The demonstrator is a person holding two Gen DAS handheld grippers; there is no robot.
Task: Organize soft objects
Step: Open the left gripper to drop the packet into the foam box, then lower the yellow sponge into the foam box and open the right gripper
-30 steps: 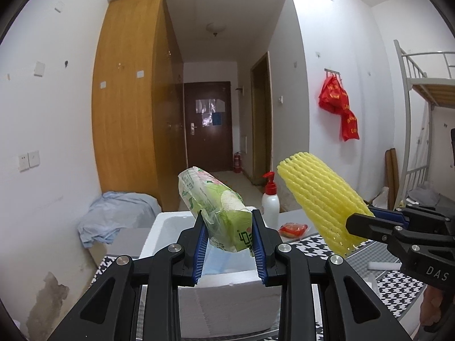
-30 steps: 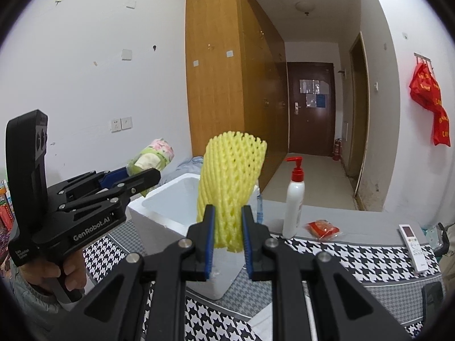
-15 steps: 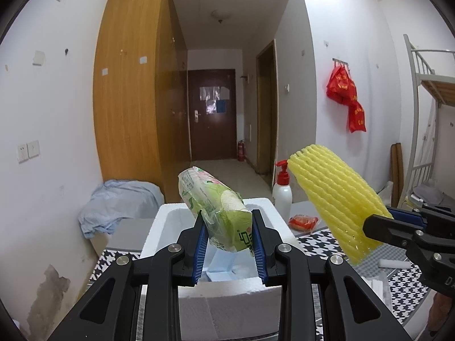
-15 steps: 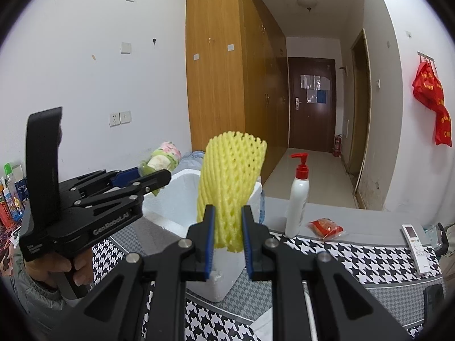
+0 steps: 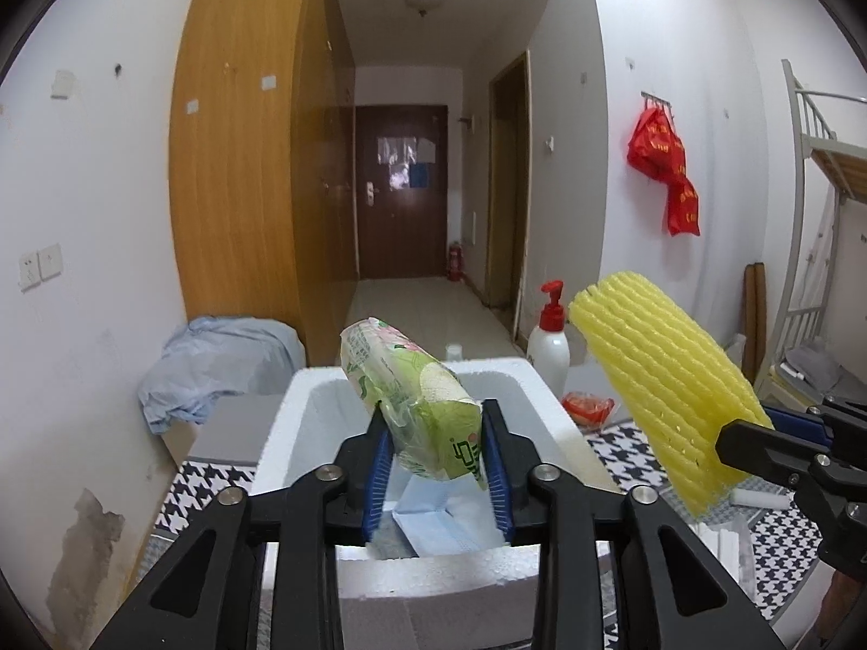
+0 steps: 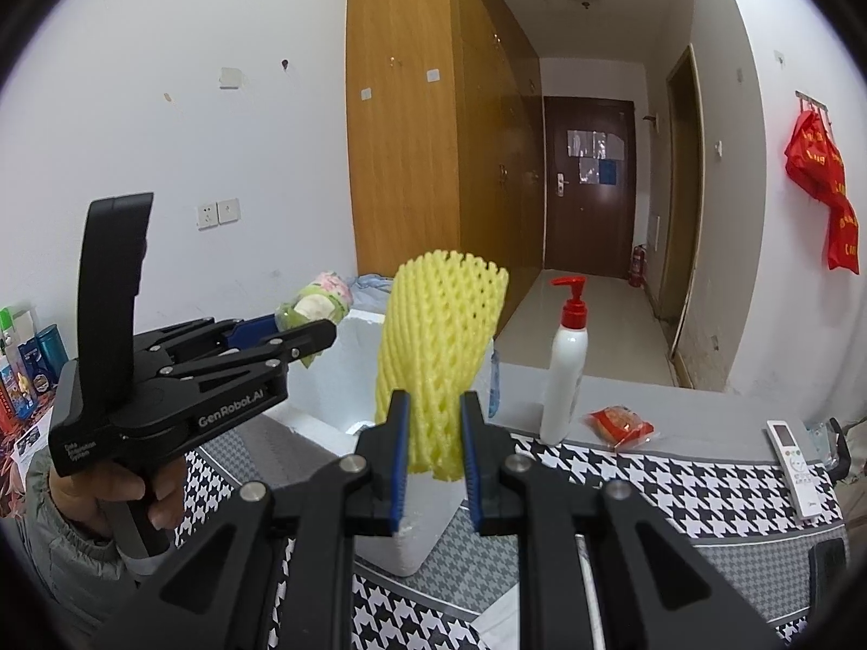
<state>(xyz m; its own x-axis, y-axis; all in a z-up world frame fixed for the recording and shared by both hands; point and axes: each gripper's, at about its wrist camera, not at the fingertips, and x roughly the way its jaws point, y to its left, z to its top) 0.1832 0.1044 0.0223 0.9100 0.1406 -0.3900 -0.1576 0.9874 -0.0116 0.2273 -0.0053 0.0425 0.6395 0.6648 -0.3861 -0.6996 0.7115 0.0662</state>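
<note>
A green tissue pack (image 5: 412, 401) sticks up between the blue pads of my left gripper (image 5: 436, 466), just above the white foam box (image 5: 547, 411). The jaws are opening, but both pads still touch the pack. A blue face mask (image 5: 433, 525) lies inside the box. My right gripper (image 6: 433, 466) is shut on the lower end of a yellow foam net sleeve (image 6: 439, 346), holding it upright near the box's right corner. In the right wrist view the left gripper (image 6: 303, 336) and its tissue pack (image 6: 314, 309) hang over the box (image 6: 357, 374). The sleeve (image 5: 666, 390) also shows in the left wrist view.
A white pump bottle with a red top (image 6: 563, 379), a red snack packet (image 6: 620, 425) and a remote control (image 6: 796, 466) lie on the houndstooth tablecloth (image 6: 677, 482). A blue cloth heap (image 5: 217, 363) sits left of the box. A bunk bed frame (image 5: 813, 173) stands at the right.
My left gripper has moved forward and slightly down over the box, and its pads stand a little wider. The right gripper with the yellow sleeve has kept still.
</note>
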